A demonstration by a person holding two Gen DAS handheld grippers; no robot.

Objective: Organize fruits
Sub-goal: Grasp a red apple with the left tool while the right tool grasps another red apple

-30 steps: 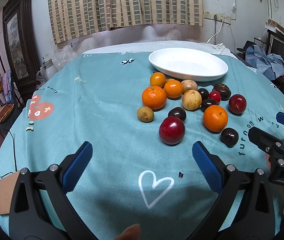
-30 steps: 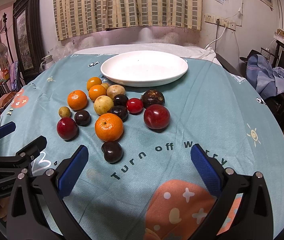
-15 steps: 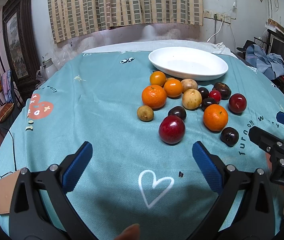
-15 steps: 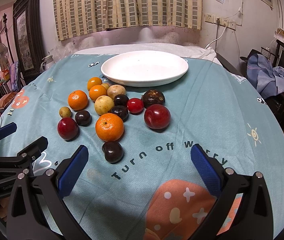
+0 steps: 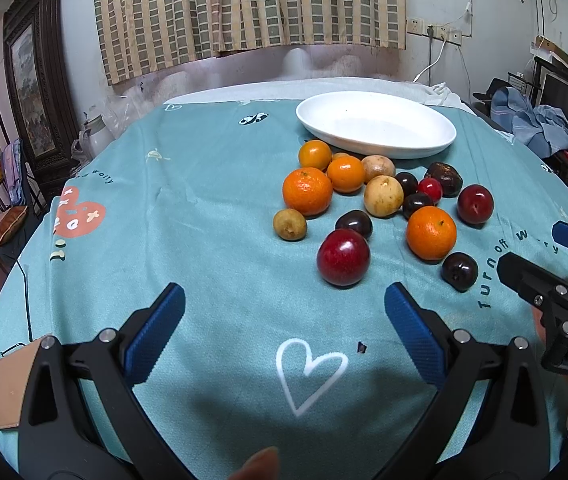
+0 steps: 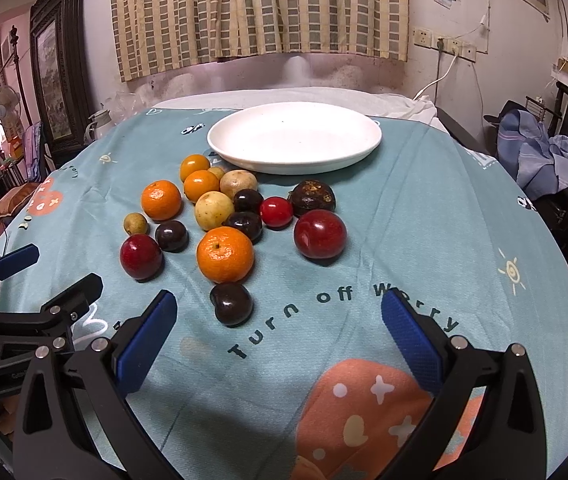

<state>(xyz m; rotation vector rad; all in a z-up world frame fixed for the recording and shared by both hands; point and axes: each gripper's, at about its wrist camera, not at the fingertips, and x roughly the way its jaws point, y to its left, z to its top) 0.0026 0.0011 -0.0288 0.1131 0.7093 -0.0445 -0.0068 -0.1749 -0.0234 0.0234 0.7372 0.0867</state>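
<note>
A cluster of fruit lies on the teal tablecloth: several oranges [image 5: 307, 191] [image 6: 225, 255], red plums [image 5: 343, 257] [image 6: 319, 234], dark plums [image 5: 459, 271] [image 6: 231, 304] and yellowish fruits [image 5: 383, 195] [image 6: 214, 210]. An empty white plate [image 5: 375, 125] [image 6: 294, 137] stands behind them. My left gripper [image 5: 284, 326] is open and empty, in front of the red plum. My right gripper [image 6: 276, 330] is open and empty, just in front of the nearest dark plum. Each gripper shows at the edge of the other's view.
The round table's cloth [image 6: 423, 216] drops off at its edges. A brown pad [image 5: 8, 384] lies at the near left edge. Clothes on a chair [image 6: 539, 160] stand at the right, a framed picture [image 5: 32, 92] and a kettle [image 5: 98, 136] at the left.
Both grippers have crept slightly forward toward the fruit. Nothing was taken hold of; the fruit has not moved.
</note>
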